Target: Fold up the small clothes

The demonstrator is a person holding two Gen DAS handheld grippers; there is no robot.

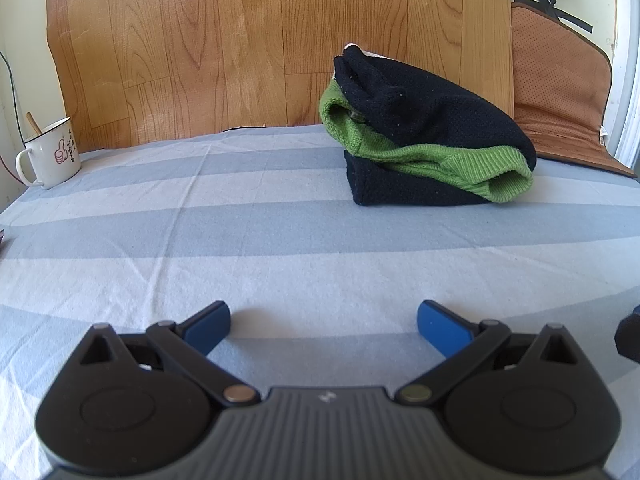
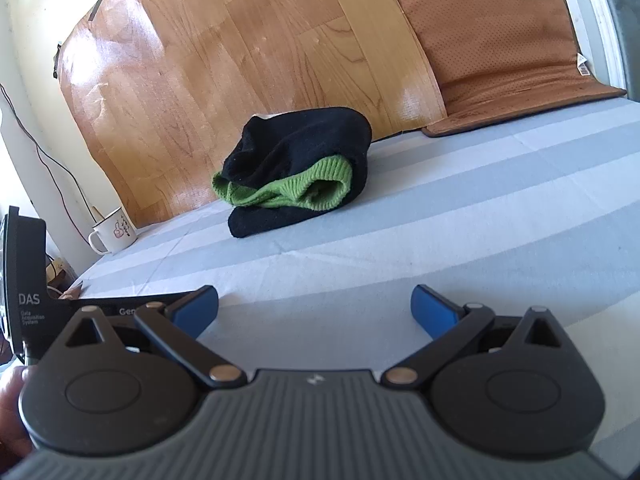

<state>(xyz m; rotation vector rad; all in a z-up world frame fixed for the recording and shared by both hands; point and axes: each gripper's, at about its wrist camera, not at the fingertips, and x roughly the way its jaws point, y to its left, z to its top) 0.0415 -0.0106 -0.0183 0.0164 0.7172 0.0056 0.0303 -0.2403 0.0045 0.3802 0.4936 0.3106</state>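
Above striped sheet [image 1: 280, 240], L gripper [image 1: 324, 320] & R gripper [image 2: 316, 306] level, both wide, empty.

The black left gripper [image 1: 324, 322] has its blue-padded fingers [image 1: 210, 326] spread wide, with nothing between them. The black right gripper [image 2: 314, 308] is posed the same way, its blue fingers [image 2: 434, 314] splayed and empty. The left gripper's body shows at the right view's left edge.

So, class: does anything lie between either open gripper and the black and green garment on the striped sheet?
Nothing visible does. Only bare striped sheet separates the left gripper and right gripper from the black and green garment. The mug stands far left.
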